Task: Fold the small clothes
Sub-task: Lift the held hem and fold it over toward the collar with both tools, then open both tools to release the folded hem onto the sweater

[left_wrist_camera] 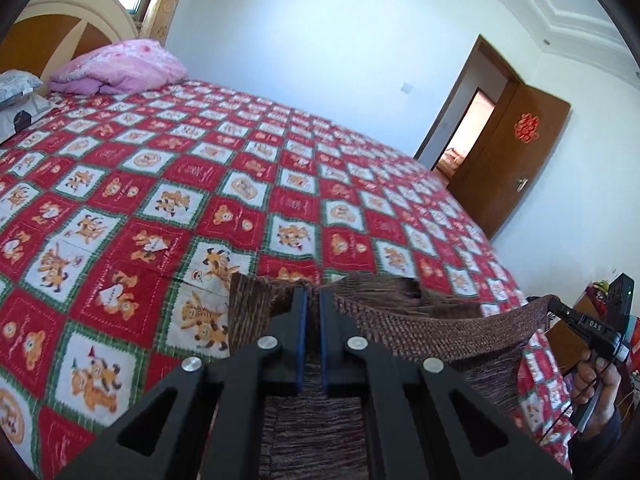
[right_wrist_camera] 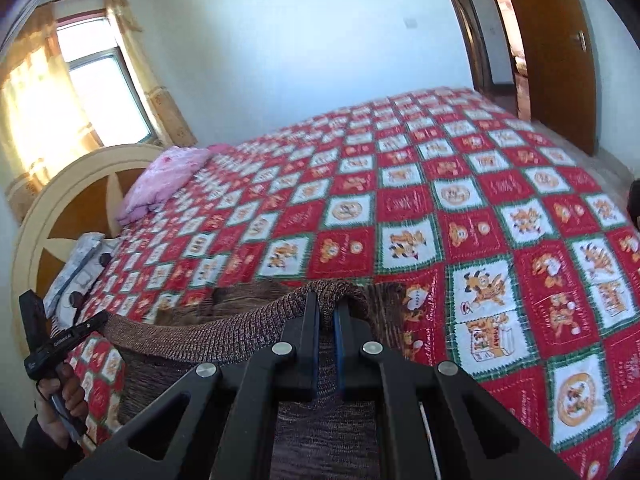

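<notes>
A: Surface? Room?
B: Bed with red-and-white checked cartoon bedspread [left_wrist_camera: 240, 184], pink pillow [left_wrist_camera: 120, 66] by the headboard, wooden door [left_wrist_camera: 516, 152] open.
A: Tools?
B: Left gripper [left_wrist_camera: 313, 300] and right gripper [right_wrist_camera: 327, 304] each pinched the brown knit garment [left_wrist_camera: 420, 328], stretched between them above the bed's near edge.

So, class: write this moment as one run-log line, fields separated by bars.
left gripper: shut on brown knit garment | right gripper: shut on same garment edge | garment: stretched between grippers above bed | fold: not yet done
</notes>
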Demonstrator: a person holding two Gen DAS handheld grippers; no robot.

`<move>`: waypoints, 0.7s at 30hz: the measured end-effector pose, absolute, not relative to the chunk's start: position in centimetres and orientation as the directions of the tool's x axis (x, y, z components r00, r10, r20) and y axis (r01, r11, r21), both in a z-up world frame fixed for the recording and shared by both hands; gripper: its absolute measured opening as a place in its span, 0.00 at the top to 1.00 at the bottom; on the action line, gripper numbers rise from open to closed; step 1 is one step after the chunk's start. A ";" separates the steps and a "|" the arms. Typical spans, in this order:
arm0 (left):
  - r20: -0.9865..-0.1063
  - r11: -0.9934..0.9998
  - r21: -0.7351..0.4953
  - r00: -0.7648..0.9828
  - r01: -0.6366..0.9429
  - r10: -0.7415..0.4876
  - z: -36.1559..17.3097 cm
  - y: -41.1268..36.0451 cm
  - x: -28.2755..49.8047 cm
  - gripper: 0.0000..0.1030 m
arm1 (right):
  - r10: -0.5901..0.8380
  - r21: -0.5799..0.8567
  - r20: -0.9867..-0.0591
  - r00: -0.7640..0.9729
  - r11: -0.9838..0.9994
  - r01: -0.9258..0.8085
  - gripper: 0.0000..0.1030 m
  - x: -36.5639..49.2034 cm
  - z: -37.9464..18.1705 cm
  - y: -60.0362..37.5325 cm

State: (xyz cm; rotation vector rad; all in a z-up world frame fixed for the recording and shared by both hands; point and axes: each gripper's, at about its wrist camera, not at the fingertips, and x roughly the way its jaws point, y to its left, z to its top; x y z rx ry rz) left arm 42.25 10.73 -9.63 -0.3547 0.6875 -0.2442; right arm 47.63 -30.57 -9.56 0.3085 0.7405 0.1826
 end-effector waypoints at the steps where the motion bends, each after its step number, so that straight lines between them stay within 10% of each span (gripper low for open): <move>1: -0.595 0.913 -0.395 0.731 0.097 -0.335 -10.8 10.5 43.7 0.95 | 0.268 0.330 -0.654 0.707 0.942 -0.052 0.95 49.2 -10.6 -30.3; 5: -0.692 0.937 -0.349 0.683 -0.032 -0.234 -14.7 10.8 47.9 0.93 | 0.130 0.238 -0.694 0.708 0.970 0.055 0.85 53.5 -13.6 -30.3; 7: -0.719 0.927 -0.362 0.662 -0.100 -0.210 -15.7 11.7 48.7 0.95 | 0.115 0.242 -0.664 0.738 0.968 0.066 0.53 53.0 -13.6 -30.6; 13: -0.676 0.944 -0.320 0.718 -0.081 -0.167 -14.4 13.0 43.6 0.87 | 0.172 0.150 -0.693 0.700 0.984 -0.094 0.52 49.8 -14.1 -27.5; 17: -0.722 0.993 -0.115 0.685 0.017 -0.096 -14.9 9.8 41.3 0.48 | 0.183 0.051 -0.839 0.513 0.964 -0.260 0.52 50.8 -16.7 -22.2; 21: -0.745 0.996 0.071 0.667 0.057 0.014 -16.0 5.9 42.6 0.39 | 0.123 -0.028 -0.856 0.503 0.959 -0.282 0.52 54.4 -17.8 -18.0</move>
